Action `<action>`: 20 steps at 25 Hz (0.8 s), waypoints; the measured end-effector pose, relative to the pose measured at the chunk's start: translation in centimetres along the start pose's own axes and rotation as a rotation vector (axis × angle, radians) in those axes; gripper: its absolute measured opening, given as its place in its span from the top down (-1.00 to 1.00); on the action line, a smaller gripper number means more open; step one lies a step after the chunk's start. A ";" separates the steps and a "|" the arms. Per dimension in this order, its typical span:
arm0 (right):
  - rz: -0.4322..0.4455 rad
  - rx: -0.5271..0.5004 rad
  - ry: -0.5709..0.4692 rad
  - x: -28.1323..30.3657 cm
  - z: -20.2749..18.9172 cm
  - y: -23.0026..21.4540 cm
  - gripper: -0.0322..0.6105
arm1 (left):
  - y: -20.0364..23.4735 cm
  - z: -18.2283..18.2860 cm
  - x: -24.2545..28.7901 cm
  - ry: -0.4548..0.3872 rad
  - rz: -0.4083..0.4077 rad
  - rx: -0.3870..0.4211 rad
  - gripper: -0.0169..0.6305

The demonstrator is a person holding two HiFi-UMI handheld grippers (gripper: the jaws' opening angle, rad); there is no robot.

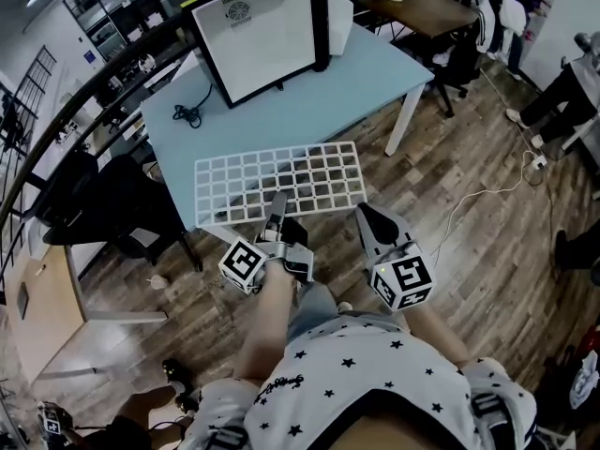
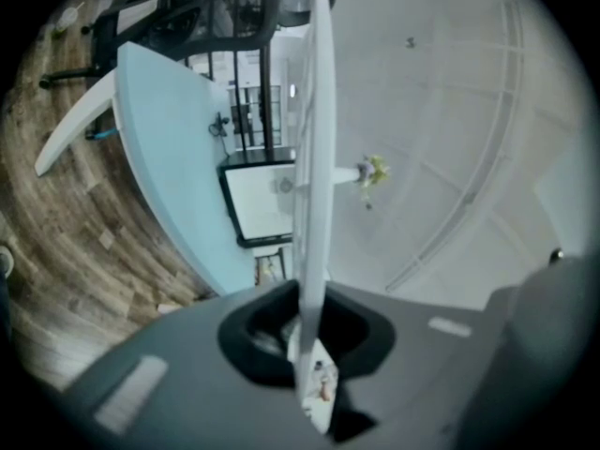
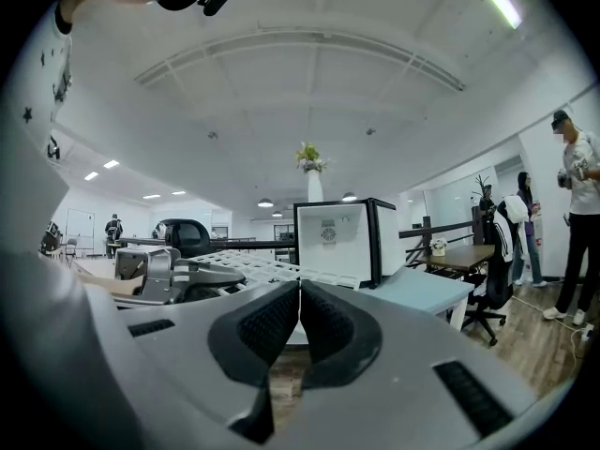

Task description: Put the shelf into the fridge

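your left hand-held gripper is pinching the near edge of the white wire shelf. its jaws are closing narrow on the thin frame. you are holding the shelf out almost flat in the air, over the near edge of the light blue counter. the white fridge is standing on that counter, behind the shelf. your right hand-held gripper is hovering just beside the shelf's near edge, its jaws pressing together with nothing between them.
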State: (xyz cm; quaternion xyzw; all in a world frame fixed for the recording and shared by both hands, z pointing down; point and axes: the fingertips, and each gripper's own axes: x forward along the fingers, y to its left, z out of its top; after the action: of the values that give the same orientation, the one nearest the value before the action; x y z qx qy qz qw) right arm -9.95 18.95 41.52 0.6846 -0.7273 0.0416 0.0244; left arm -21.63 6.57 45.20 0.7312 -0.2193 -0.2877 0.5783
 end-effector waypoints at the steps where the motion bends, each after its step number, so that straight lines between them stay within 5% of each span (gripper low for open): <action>1: -0.002 -0.001 0.002 -0.1 -0.1 -0.1 0.84 | 0.0 -0.1 -0.1 -0.002 0.001 -0.001 0.85; 7: -0.004 -0.001 0.022 -0.9 -0.5 -0.7 0.82 | -0.8 -0.6 -0.1 -0.013 -0.007 -0.006 0.85; 8: 0.004 0.001 0.031 -0.8 -0.8 -0.7 0.72 | -0.8 -0.7 0.0 -0.012 -0.008 -0.006 0.85; 9: 0.014 0.002 0.044 -0.7 -1.1 -0.7 0.39 | -0.8 -0.7 0.2 -0.011 -0.007 -0.008 0.85; 12: 0.022 -0.005 0.081 -0.1 -1.9 -1.0 0.21 | -0.9 -0.7 0.6 -0.009 -0.010 -0.021 0.85; 20: 0.003 -0.040 0.133 2.1 -2.9 -3.7 0.13 | -0.9 -1.3 2.9 0.007 -0.021 -0.048 0.85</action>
State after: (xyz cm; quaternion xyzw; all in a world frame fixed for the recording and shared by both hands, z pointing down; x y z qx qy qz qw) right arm -6.43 16.93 44.65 0.6788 -0.7256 0.0725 0.0864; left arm -18.63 5.83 44.07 0.7204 -0.2028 -0.2965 0.5933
